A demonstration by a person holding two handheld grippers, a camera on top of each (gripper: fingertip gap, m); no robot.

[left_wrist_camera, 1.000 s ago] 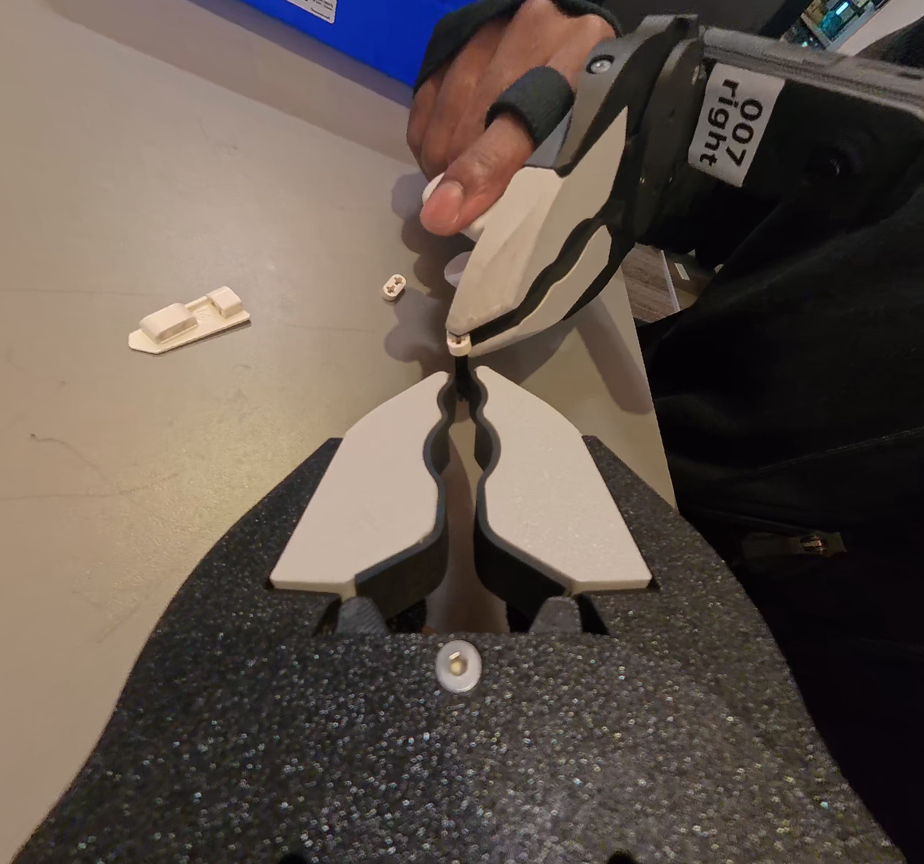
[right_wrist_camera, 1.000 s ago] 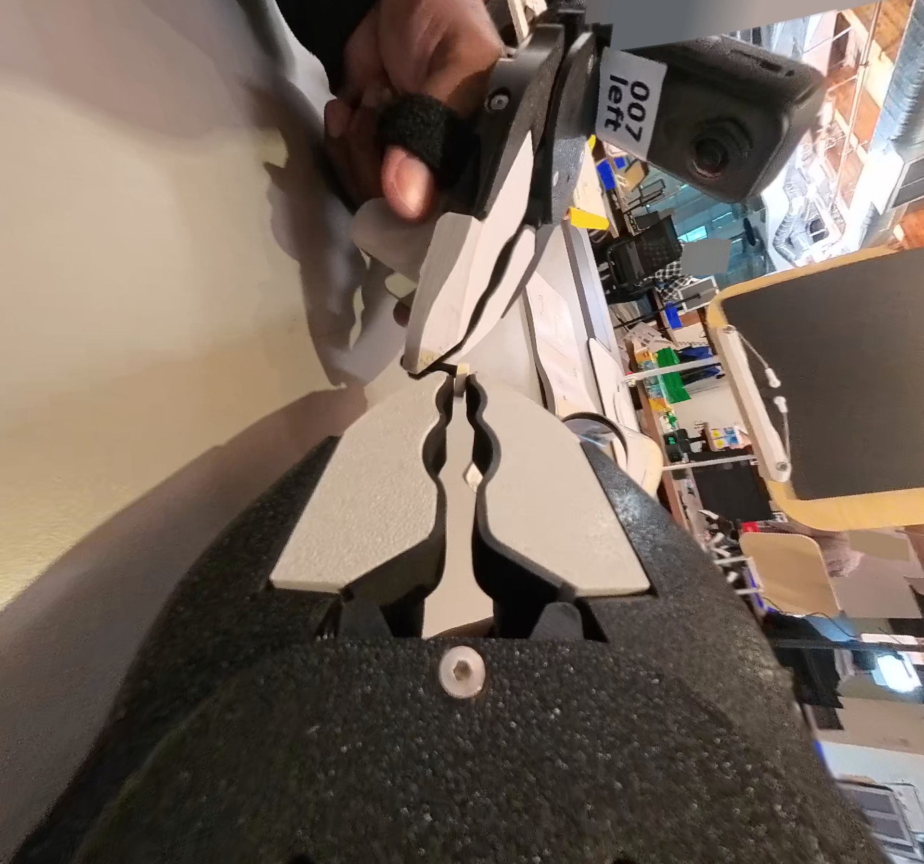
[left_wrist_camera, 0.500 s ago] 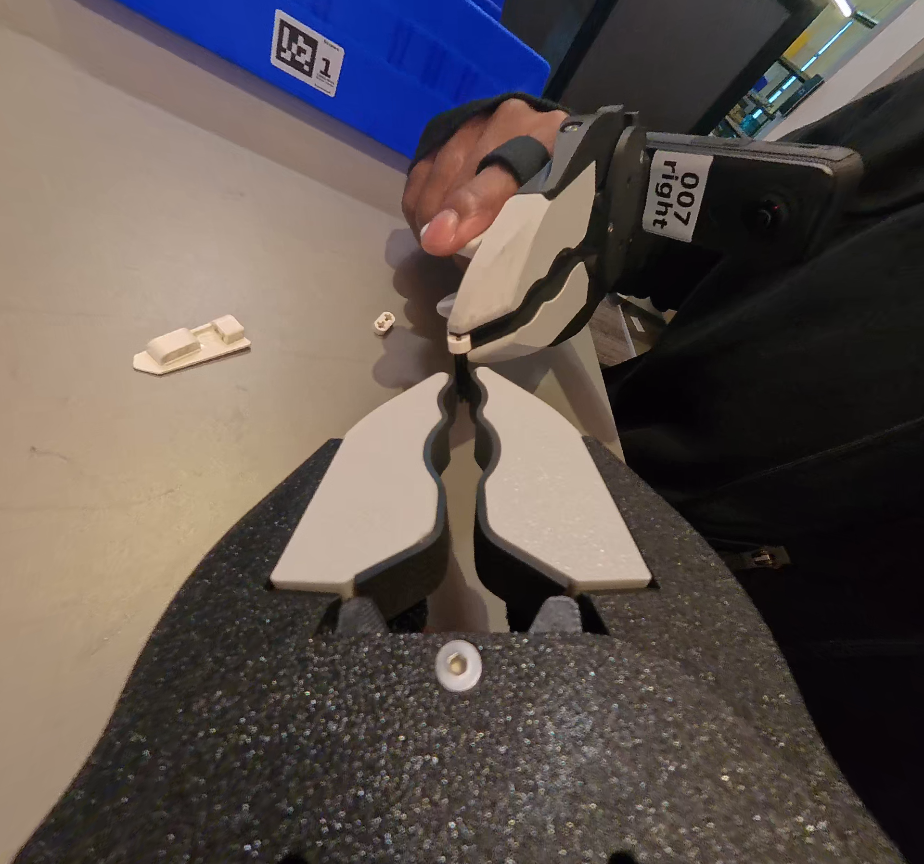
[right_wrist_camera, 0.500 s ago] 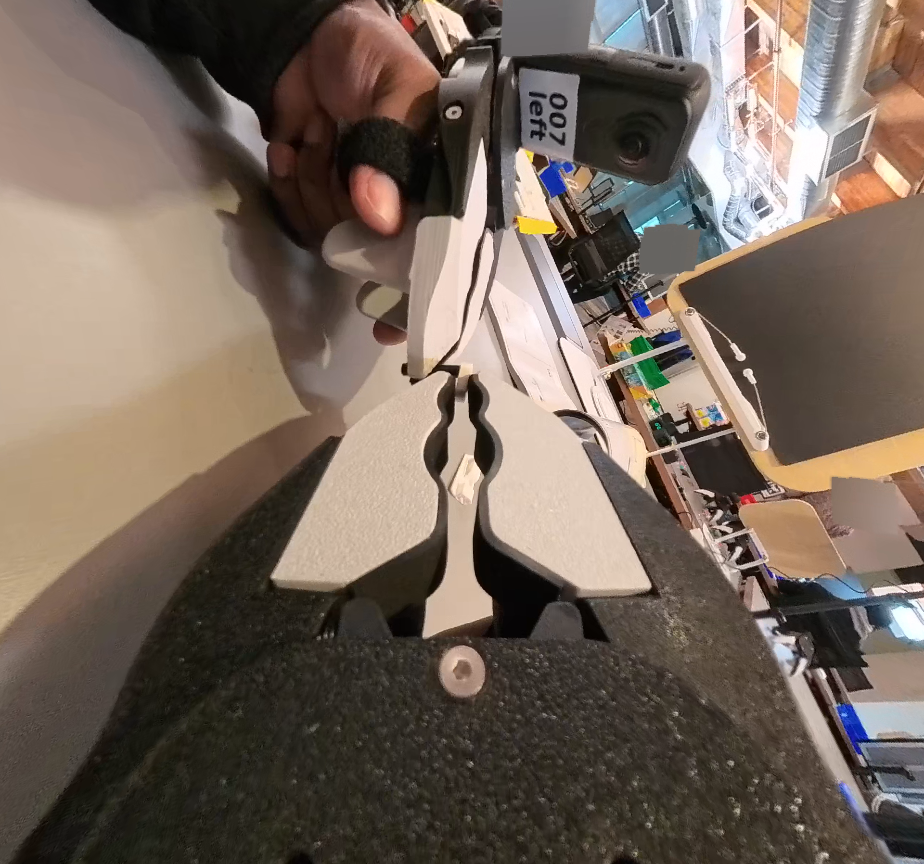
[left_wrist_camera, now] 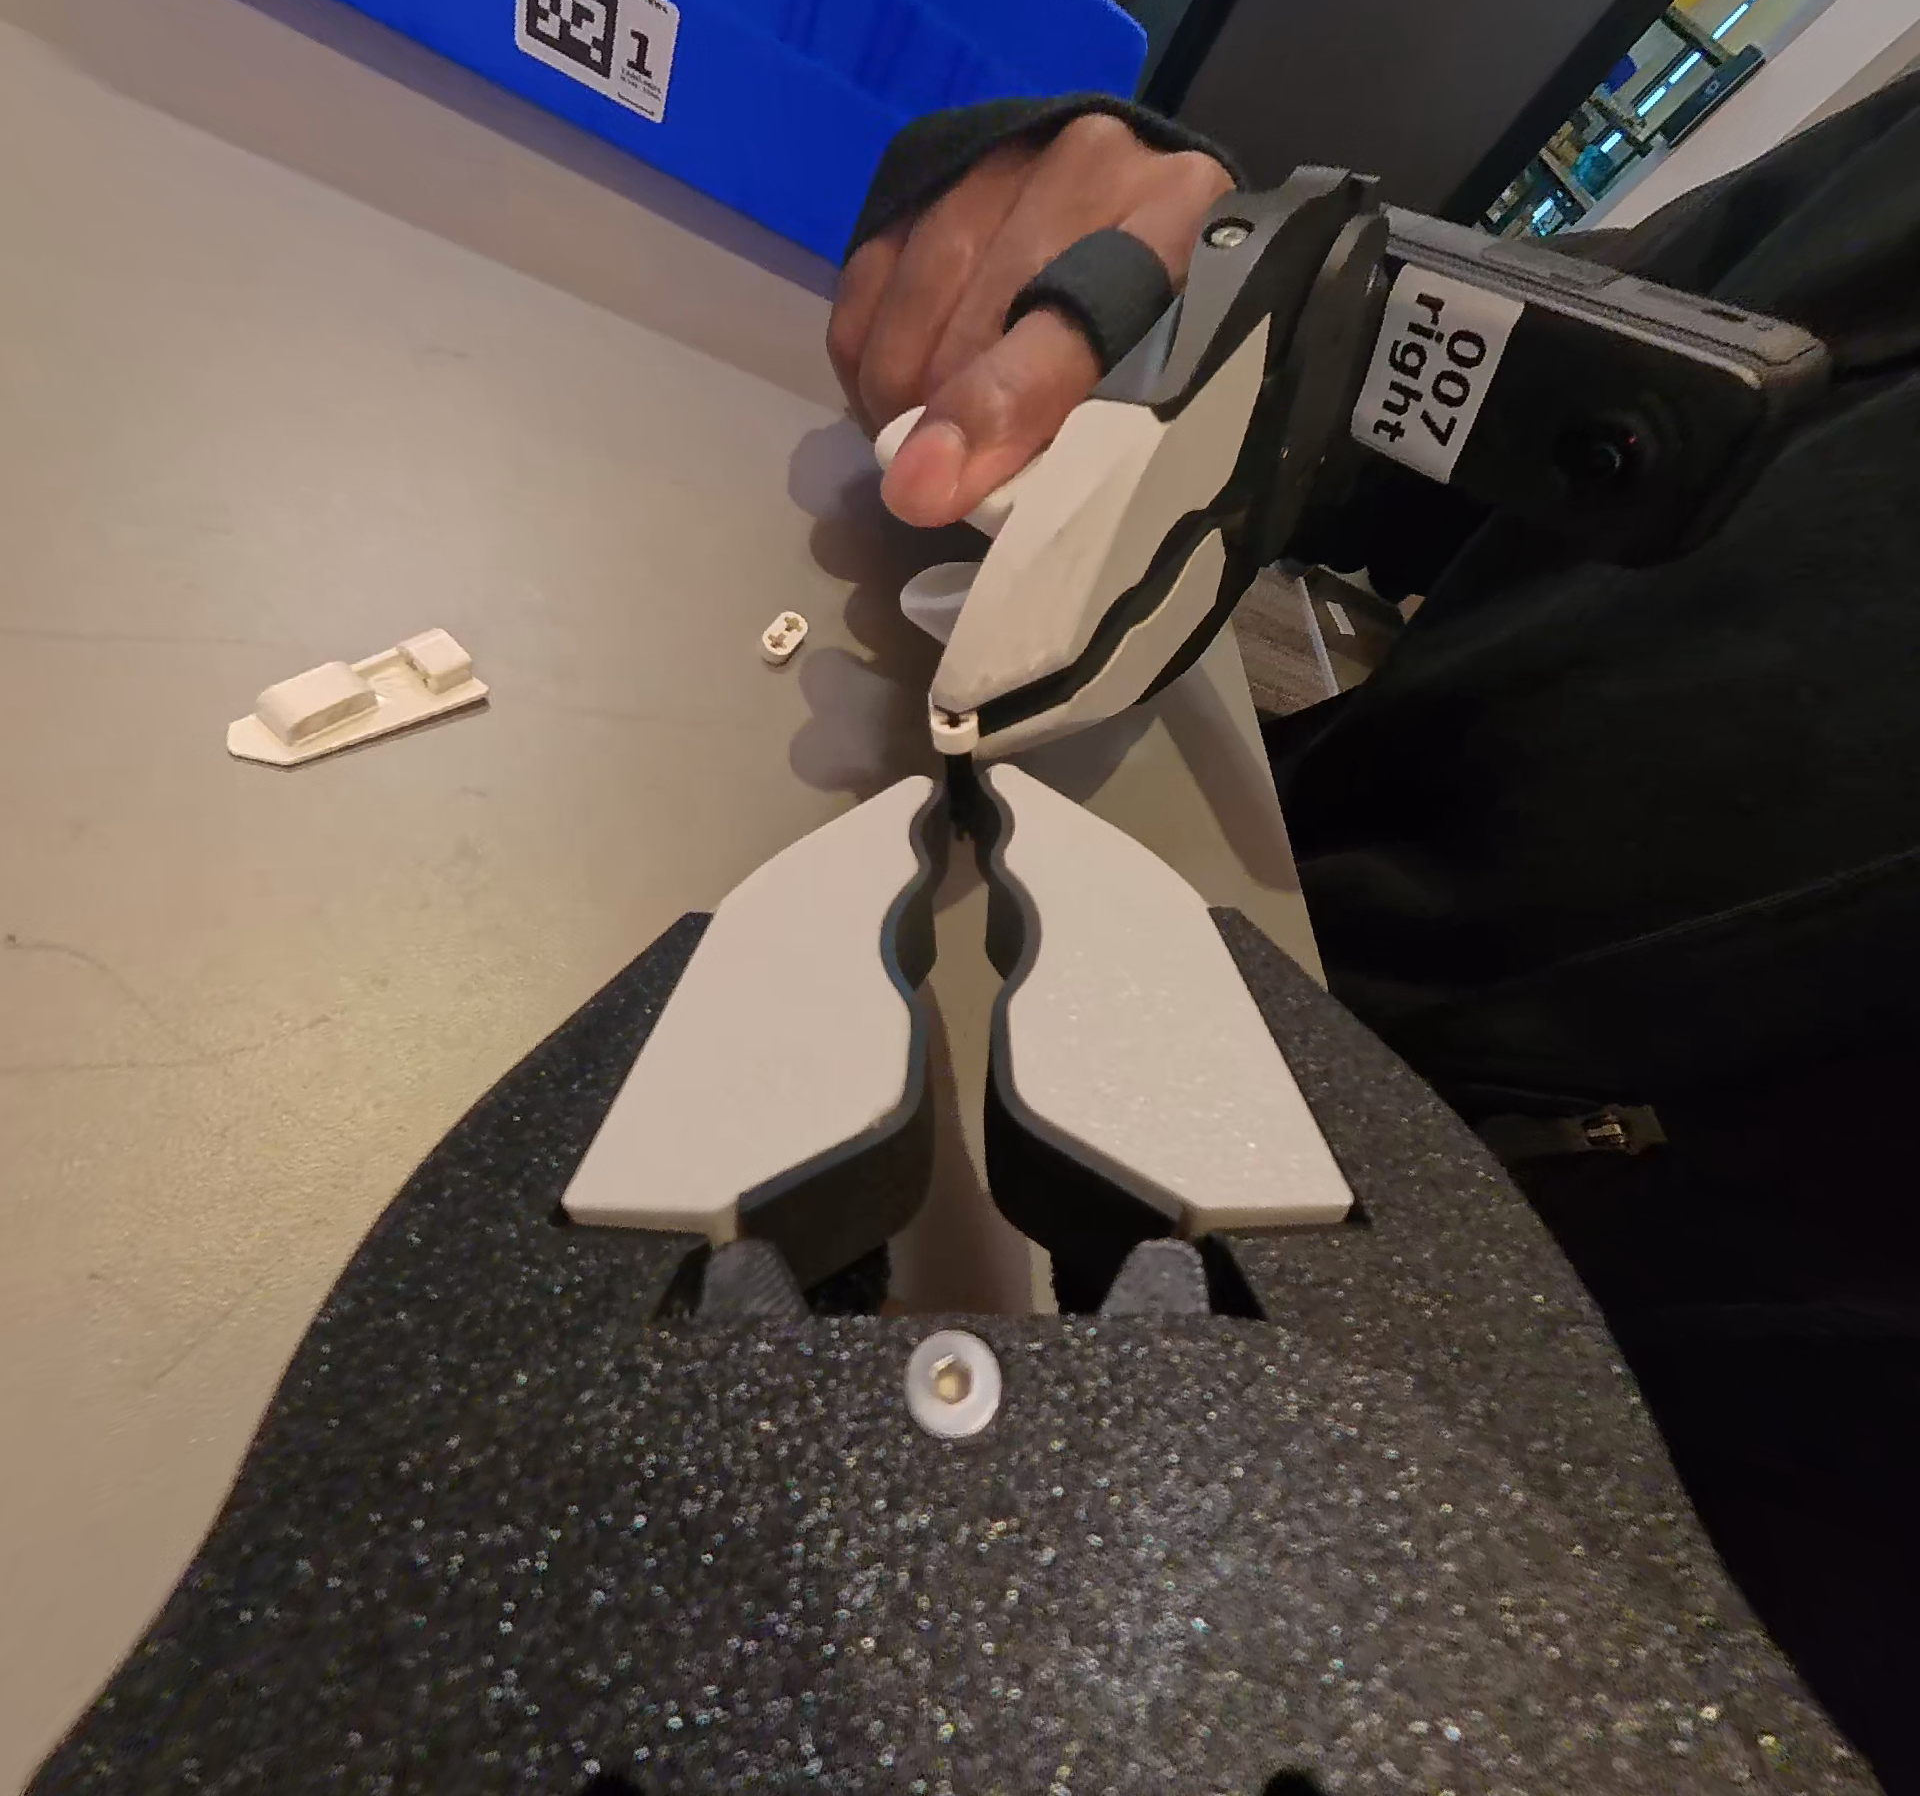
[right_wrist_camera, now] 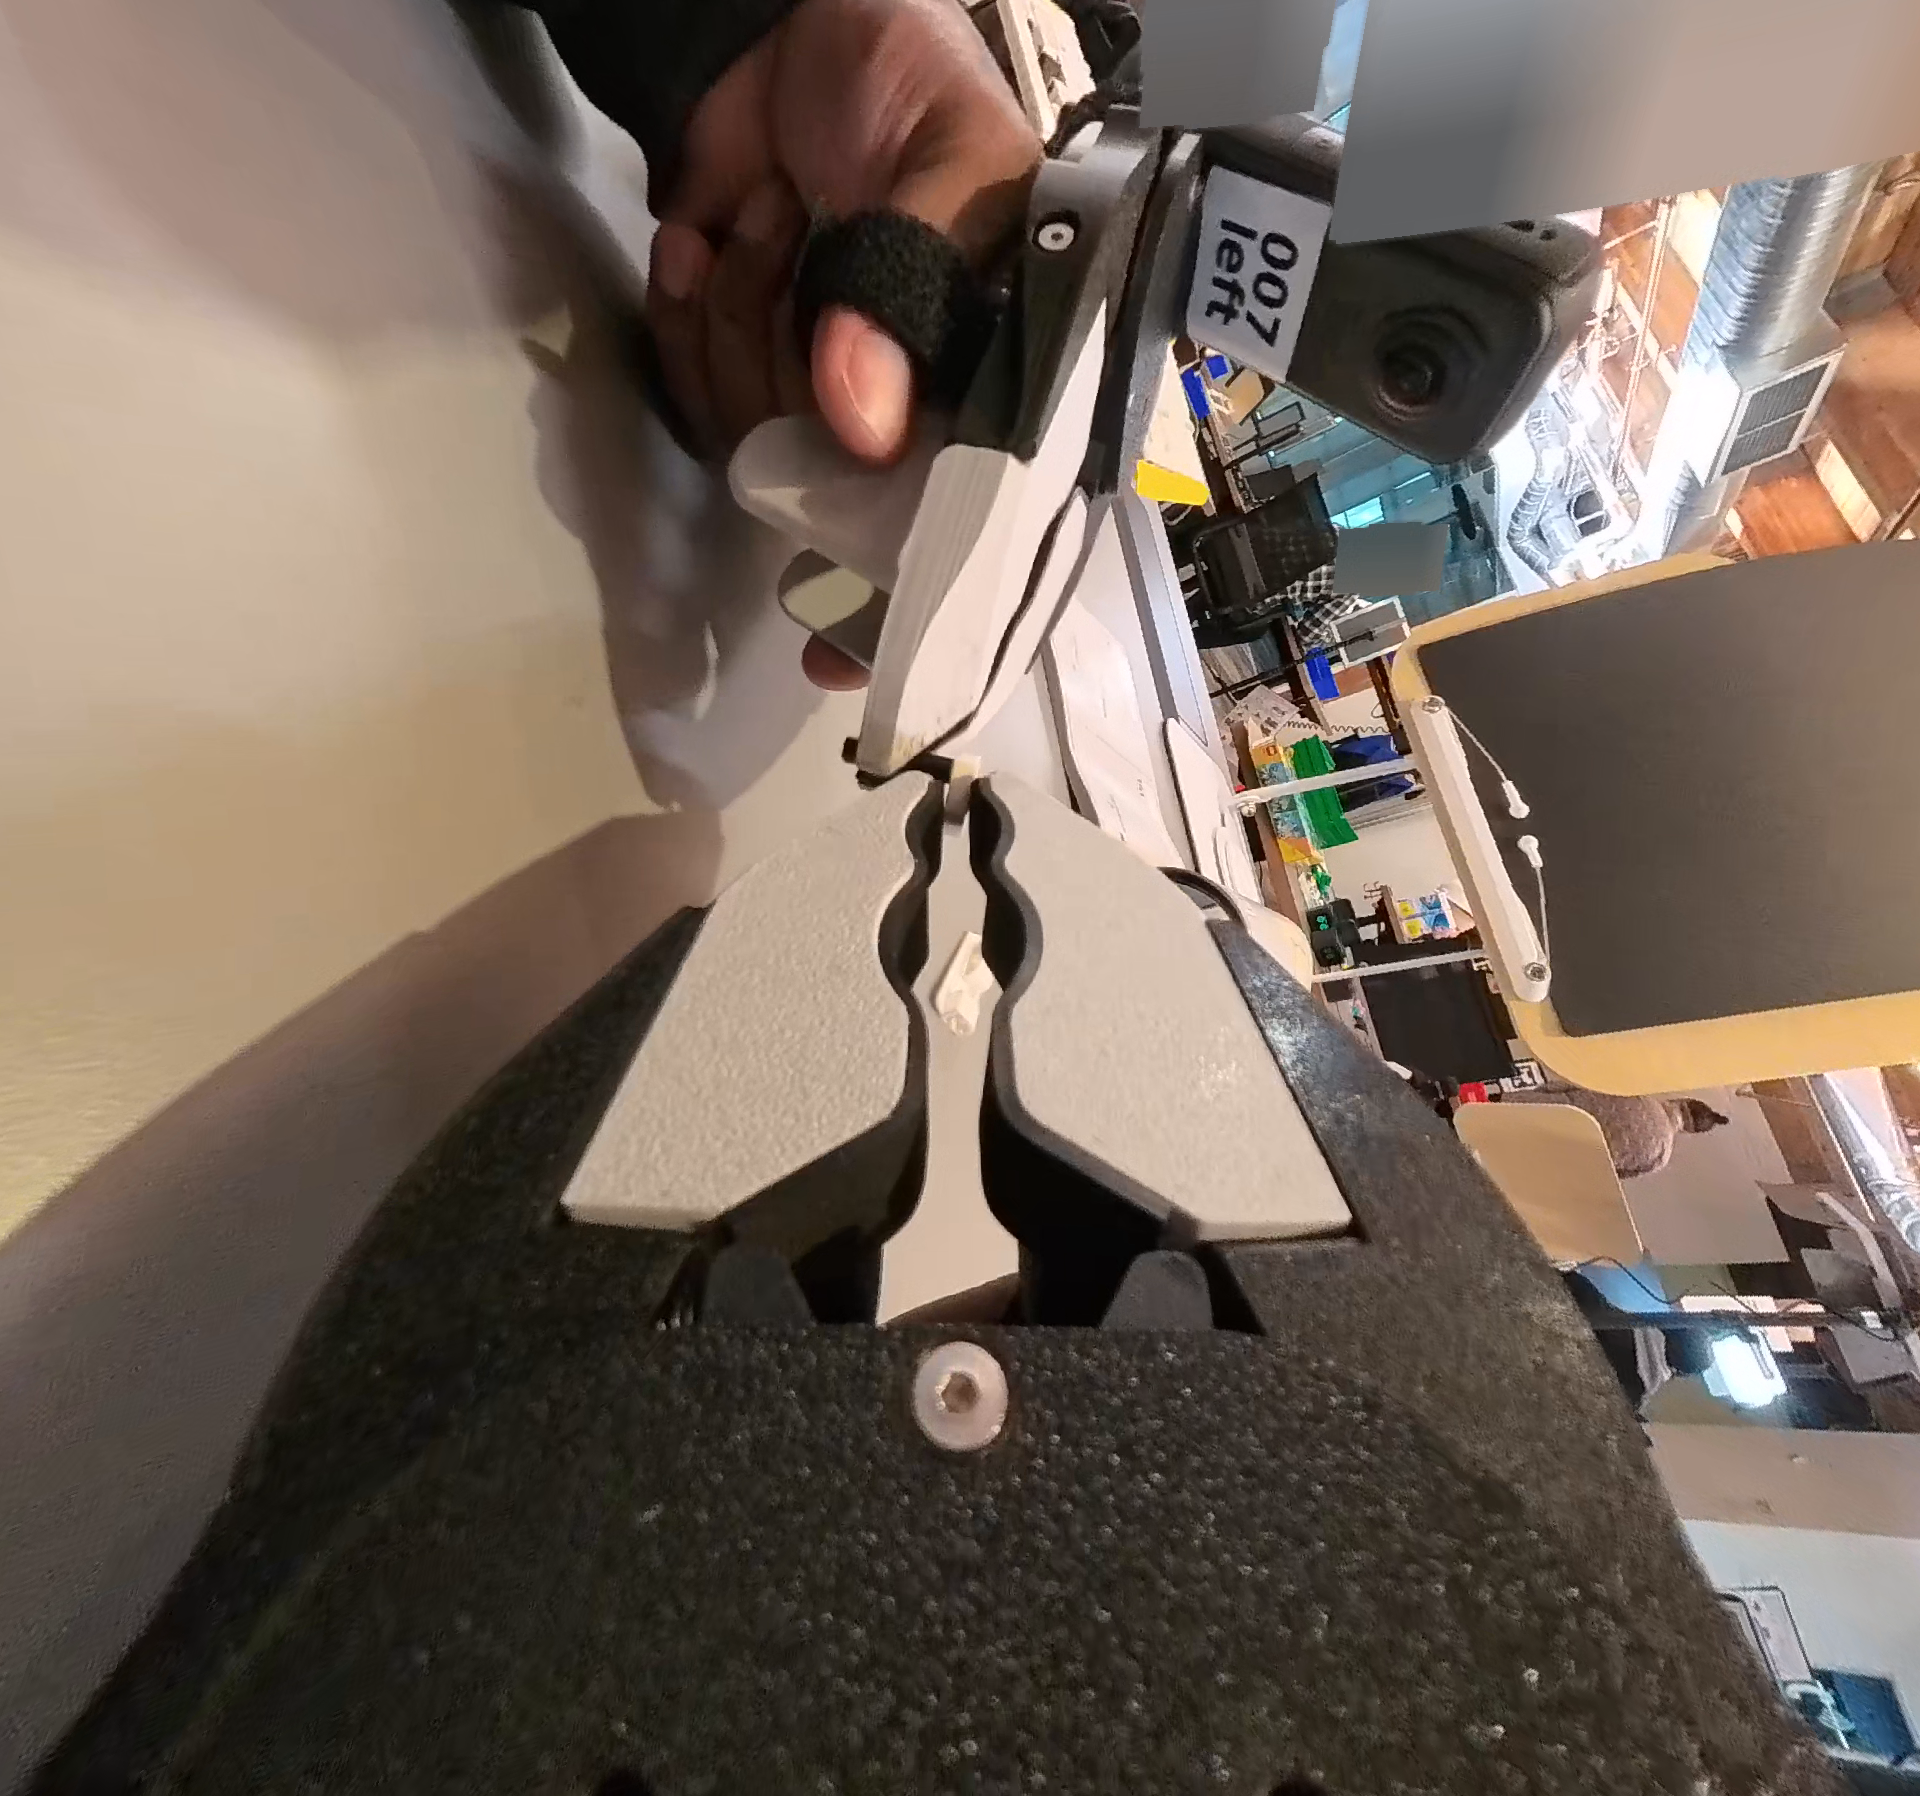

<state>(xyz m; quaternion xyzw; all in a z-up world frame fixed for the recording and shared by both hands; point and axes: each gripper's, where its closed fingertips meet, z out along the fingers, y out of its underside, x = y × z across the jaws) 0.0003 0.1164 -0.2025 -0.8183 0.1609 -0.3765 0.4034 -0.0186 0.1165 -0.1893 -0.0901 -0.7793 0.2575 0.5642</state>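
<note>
In the left wrist view my left gripper (left_wrist_camera: 961, 790) is shut on a thin black pin (left_wrist_camera: 957, 799) that sticks out past its tips. My right gripper (left_wrist_camera: 956, 716) comes in from the upper right, held by a hand, and is shut on a small white connector piece (left_wrist_camera: 954, 731). The pin's end meets this piece. In the right wrist view my right gripper (right_wrist_camera: 958, 790) pinches the white piece (right_wrist_camera: 960, 794) at its tips. The left gripper (right_wrist_camera: 875, 770) stands just above it with the black pin (right_wrist_camera: 932, 765) against the piece. Both are above the grey table (left_wrist_camera: 312, 915).
A flat white part with two raised blocks (left_wrist_camera: 353, 697) and a small white two-hole link (left_wrist_camera: 784, 637) lie on the table to the left. A blue bin (left_wrist_camera: 831, 32) with a square code label stands at the far edge. A person in black is on the right. Left and right tips are no more than a few centimetres apart.
Both grippers stay tip to tip with the pin and the white piece in their grasps. The pair has tilted and shifted a little, so the background has moved in both views.
</note>
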